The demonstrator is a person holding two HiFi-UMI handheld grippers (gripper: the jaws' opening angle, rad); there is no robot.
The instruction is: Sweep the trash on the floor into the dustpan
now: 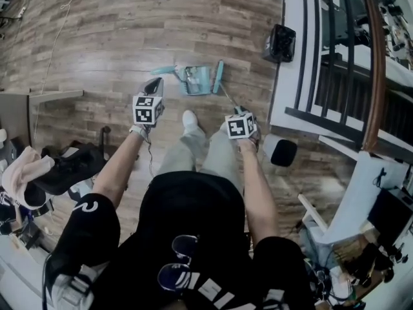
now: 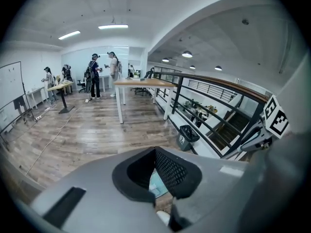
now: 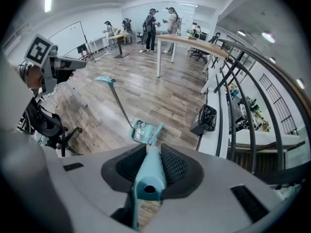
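Only a few markings appear: black-and-white square codes on each gripper's cube; a small white label on the black waste bin [image 1: 282, 42], too small to read; and white lettering on the person's black shirt [image 1: 193, 212], cut by the frame edge and unreadable.

Head view: the teal plastic dustpan [image 1: 195, 81] sits on the wood-plank floor [image 1: 116, 24] ahead of a white shoe [image 1: 190, 119], with pale scraps of trash [image 1: 190, 75] lying inside it. The head of the teal broom [image 1: 218, 76] stands against the pan's right rim.

Right gripper view: the right gripper [image 3: 148, 178] has its jaws closed on the broom's handle, whose hollow end faces the camera. This view alone shows the dustpan's long thin handle [image 3: 116, 101] rising at a tilt, its teal grip apart from the left gripper [image 3: 73, 62].

Left gripper view: the jaws are slightly parted with nothing between them, and dustpan and floor show through the gap.

Both gripper views, unlike the head view, show a wooden-topped table on white legs [image 2: 141, 84] and people standing at the far end of the room [image 2: 95, 74].

Bare planks extend to the left of the pan and beyond it. To the right a dark metal railing with a wooden handrail [image 1: 374, 63] bounds the floor, and a black wheeled chair [image 1: 71, 163] crowds the near left.
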